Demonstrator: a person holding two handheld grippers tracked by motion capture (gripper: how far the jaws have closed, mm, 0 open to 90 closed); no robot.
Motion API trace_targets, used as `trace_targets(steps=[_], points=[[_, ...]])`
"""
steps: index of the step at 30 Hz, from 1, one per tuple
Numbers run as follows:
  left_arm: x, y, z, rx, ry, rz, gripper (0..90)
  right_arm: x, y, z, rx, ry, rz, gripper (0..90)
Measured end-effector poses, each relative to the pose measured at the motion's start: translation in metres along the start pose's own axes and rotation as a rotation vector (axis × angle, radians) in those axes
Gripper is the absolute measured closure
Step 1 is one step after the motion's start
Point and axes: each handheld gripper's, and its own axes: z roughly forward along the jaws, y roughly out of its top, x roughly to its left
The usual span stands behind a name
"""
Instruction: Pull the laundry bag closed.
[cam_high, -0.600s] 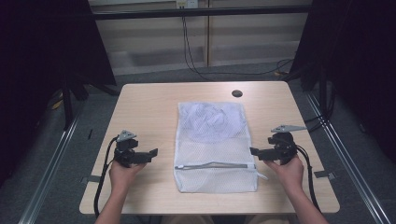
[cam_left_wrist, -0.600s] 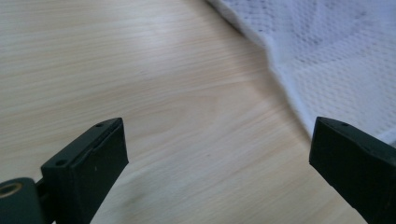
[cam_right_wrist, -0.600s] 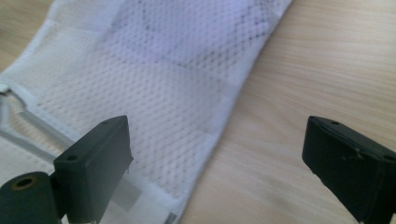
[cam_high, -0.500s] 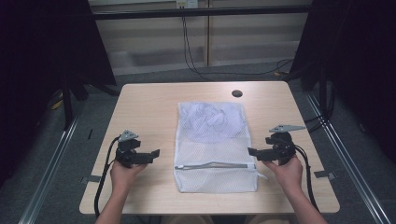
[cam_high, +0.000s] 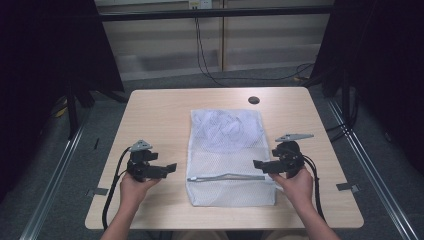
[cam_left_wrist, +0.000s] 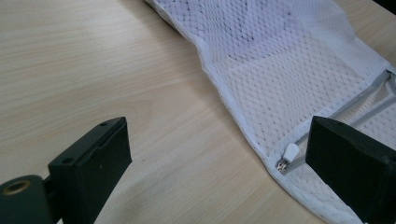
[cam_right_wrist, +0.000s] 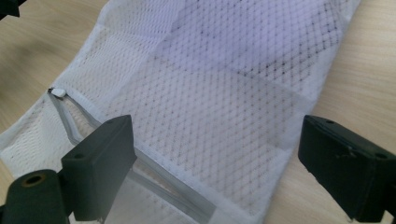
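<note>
A white mesh laundry bag (cam_high: 227, 155) lies flat in the middle of the wooden table (cam_high: 160, 115), with pale cloth inside its far half. A grey zipper (cam_high: 225, 177) runs across its near part. My left gripper (cam_high: 170, 169) is open, just left of the bag, jaws pointing at it. In the left gripper view the bag (cam_left_wrist: 289, 70) lies ahead, and the white zipper pull (cam_left_wrist: 290, 152) sits beside the right jaw of my left gripper (cam_left_wrist: 219, 168). My right gripper (cam_high: 257, 165) is open over the bag's right edge. In the right gripper view its jaws (cam_right_wrist: 224, 163) straddle the mesh (cam_right_wrist: 224, 93), zipper pull (cam_right_wrist: 58, 92) far left.
A black round hole (cam_high: 254, 100) sits near the table's far edge. Tape marks (cam_high: 346, 187) lie at the near corners. Bare wood stretches left and right of the bag. Cables trail from both grippers off the near edge.
My right gripper has slid left, its jaws now over the bag's right edge. My left gripper has edged slightly right toward the bag.
</note>
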Motion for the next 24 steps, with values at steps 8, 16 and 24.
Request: trace_targets(steps=[8,16,24], points=[[-0.004,0.002,0.0,0.006,-0.028,0.013,6.8,0.018,0.007,0.007,0.008,-0.003,-0.001,7.0],[-0.008,0.003,0.002,0.023,-0.049,0.025,7.2,0.034,0.011,0.021,0.049,0.02,0.004,7.7],[-0.009,0.003,0.003,0.023,-0.069,0.022,7.5,0.048,0.015,0.034,0.081,0.058,-0.006,8.7]])
